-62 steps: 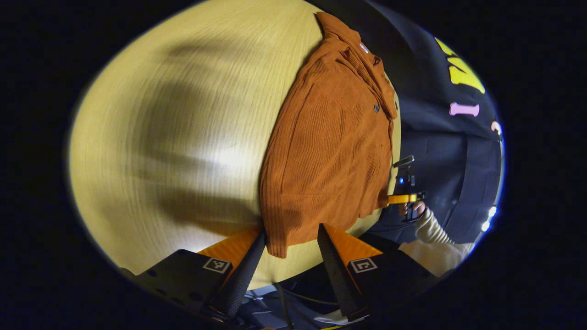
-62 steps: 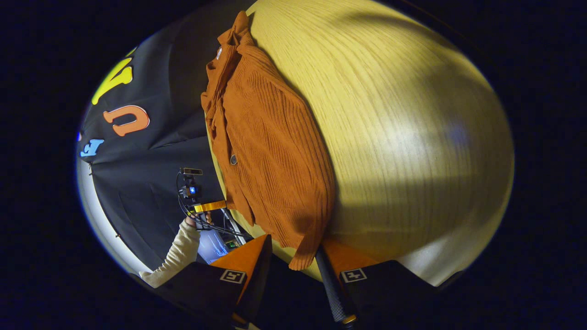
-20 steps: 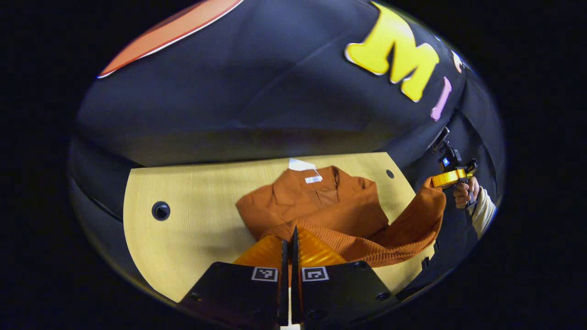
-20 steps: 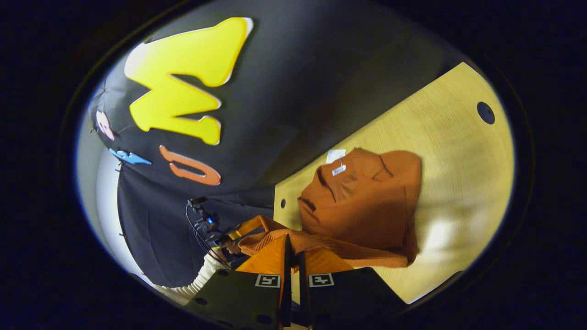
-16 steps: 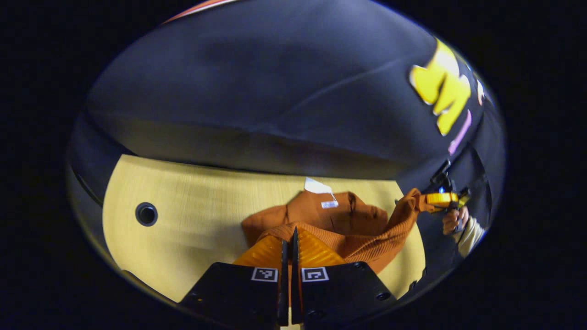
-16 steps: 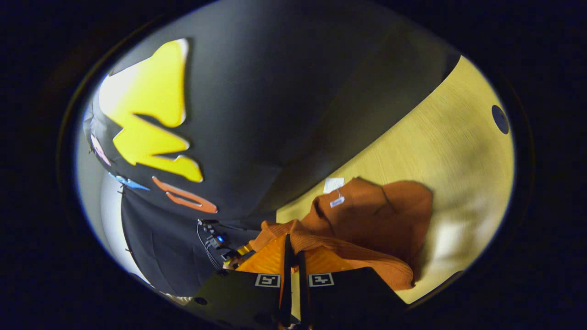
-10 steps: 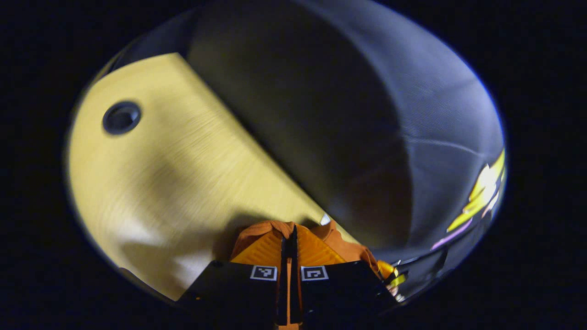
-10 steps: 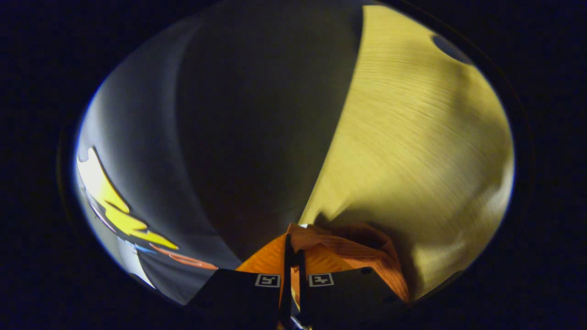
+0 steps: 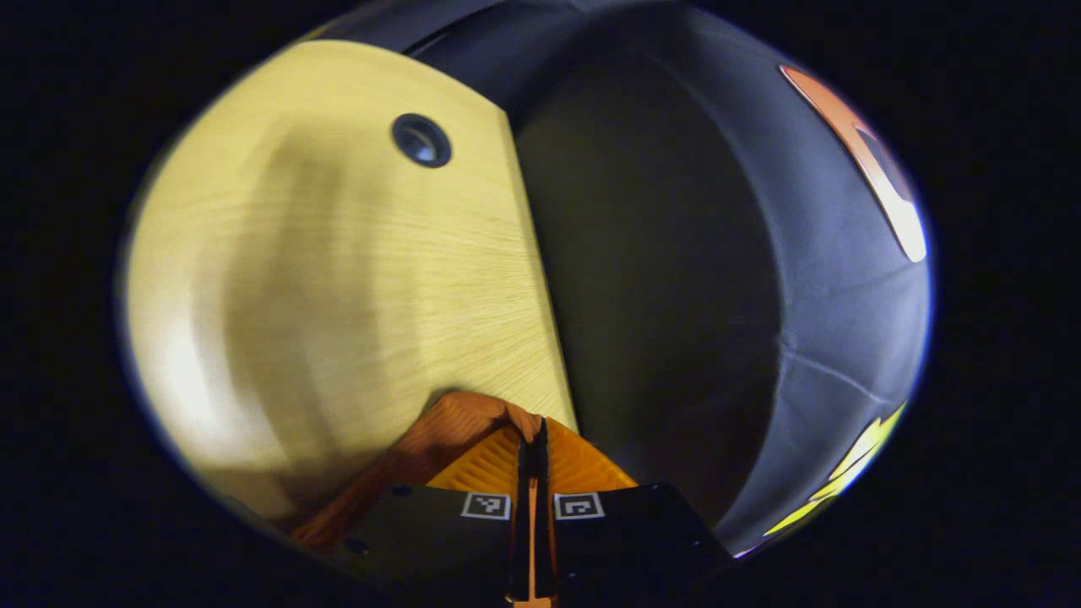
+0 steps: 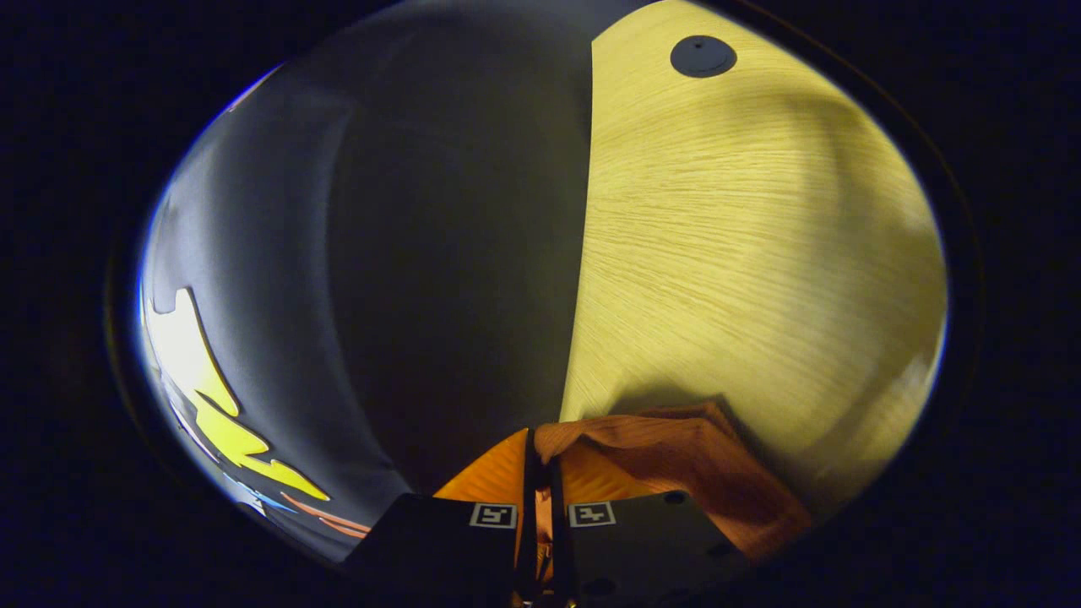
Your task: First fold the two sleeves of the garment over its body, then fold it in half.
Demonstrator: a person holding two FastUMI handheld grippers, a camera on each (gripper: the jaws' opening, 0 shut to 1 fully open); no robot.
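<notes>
The garment is a rust-orange ribbed shirt. In the left gripper view a fold of the shirt [image 9: 422, 452] bulges out to the left of my left gripper [image 9: 532, 439], whose fingers are pressed together with a strip of the cloth between them. In the right gripper view the shirt [image 10: 676, 464] spreads to the right of my right gripper [image 10: 540, 452], which is likewise shut on its edge. Both grippers are low over the table, near its far edge by the black cloth wall. Most of the shirt is hidden below the grippers.
The pale wooden table [image 9: 338, 279] carries a round dark cable hole [image 9: 420, 139], seen again as the cable hole [image 10: 703, 56] in the right gripper view. The black cloth wall [image 9: 676, 270] rises straight behind the table's far edge.
Both grippers shut on the shirt's hem and carried it up and over toward the collar end. They now sit low near the far edge, and both views have swung.
</notes>
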